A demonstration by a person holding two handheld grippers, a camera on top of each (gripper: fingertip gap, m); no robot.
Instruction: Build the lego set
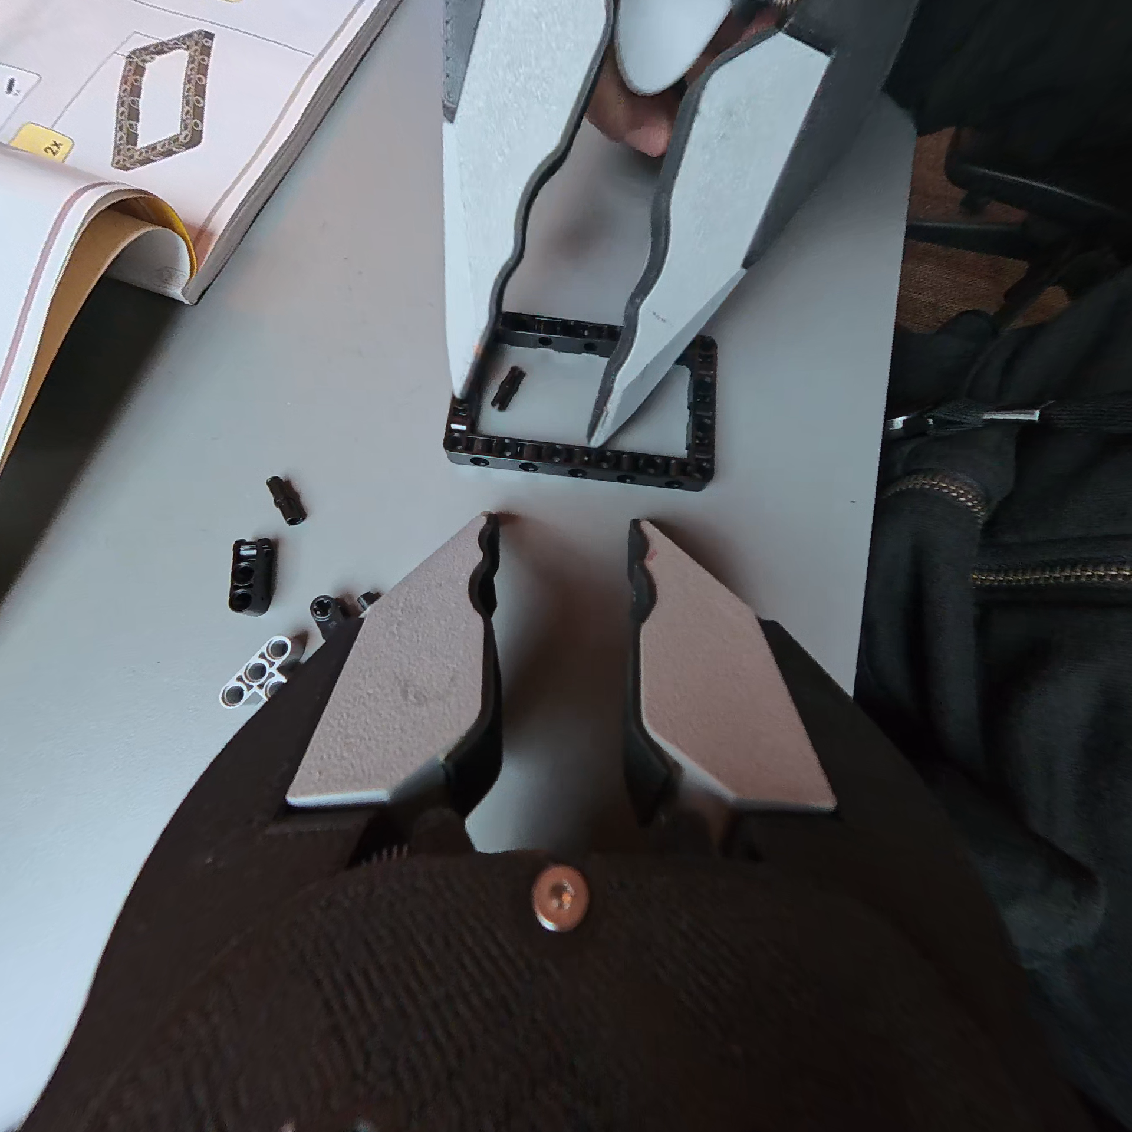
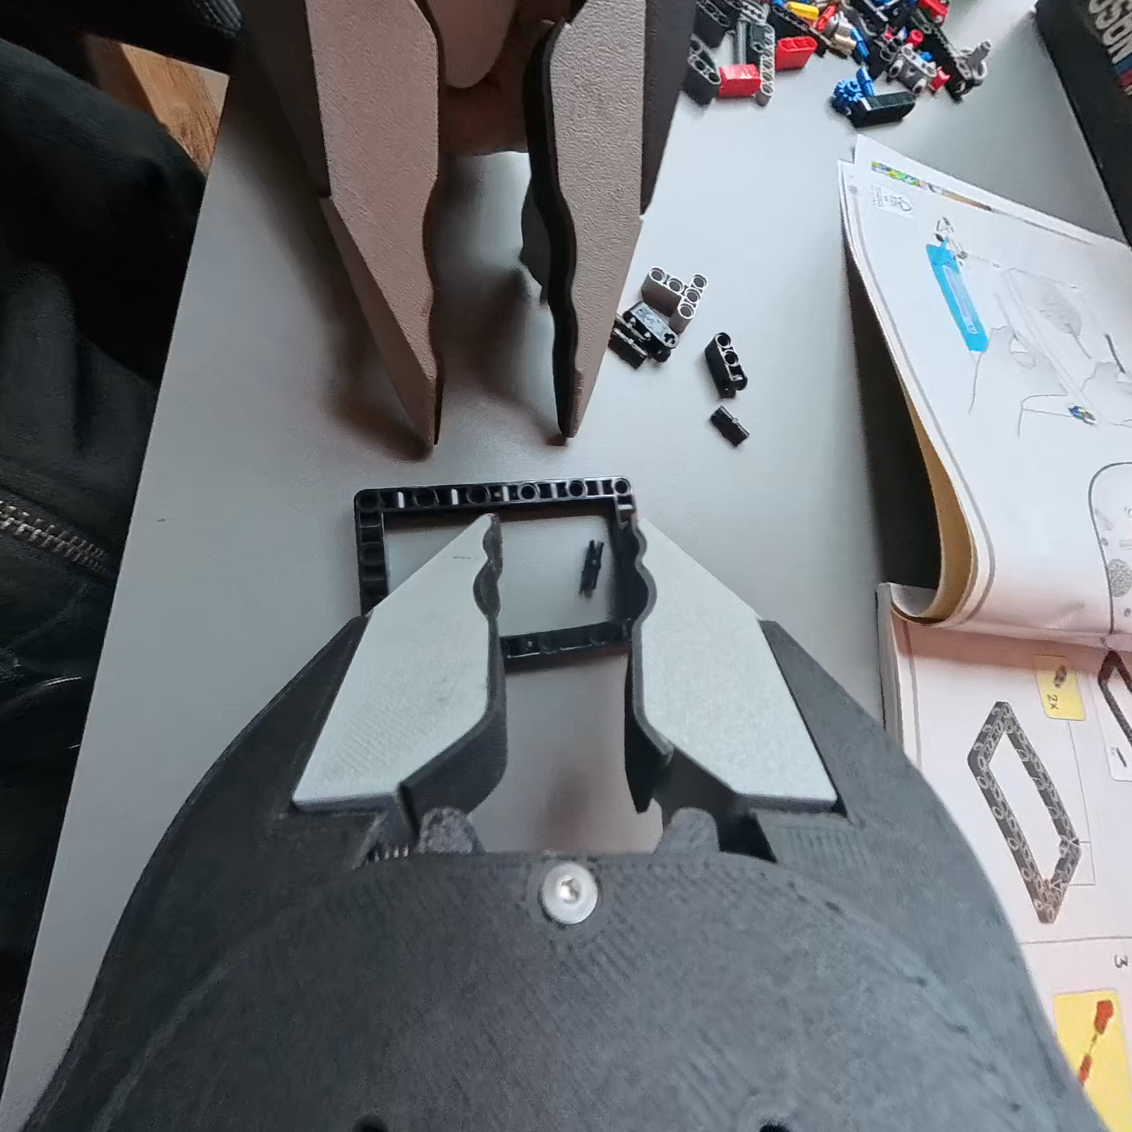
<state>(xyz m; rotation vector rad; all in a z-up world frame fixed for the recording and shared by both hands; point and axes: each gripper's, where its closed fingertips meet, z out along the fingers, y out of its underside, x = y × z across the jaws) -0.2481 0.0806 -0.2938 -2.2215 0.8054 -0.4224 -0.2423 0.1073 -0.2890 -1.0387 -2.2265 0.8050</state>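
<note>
Lying flat on the grey worktop (image 1: 343, 367), the black frame (image 1: 582, 459) is the landmark. The right gripper (image 2: 566, 533) hangs over it, jaws open and empty, fingertips inside the frame's opening, with a small black pin (image 2: 591, 566) between them on the worktop. The left gripper (image 1: 563, 527) sits just beside the frame's long edge, jaws open and empty. Loose black parts (image 1: 251, 576) and the open manual (image 1: 153, 122) lie farther off.

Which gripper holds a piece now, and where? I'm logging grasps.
Neither. Right gripper is open over the black frame; left gripper is open and empty.
</note>
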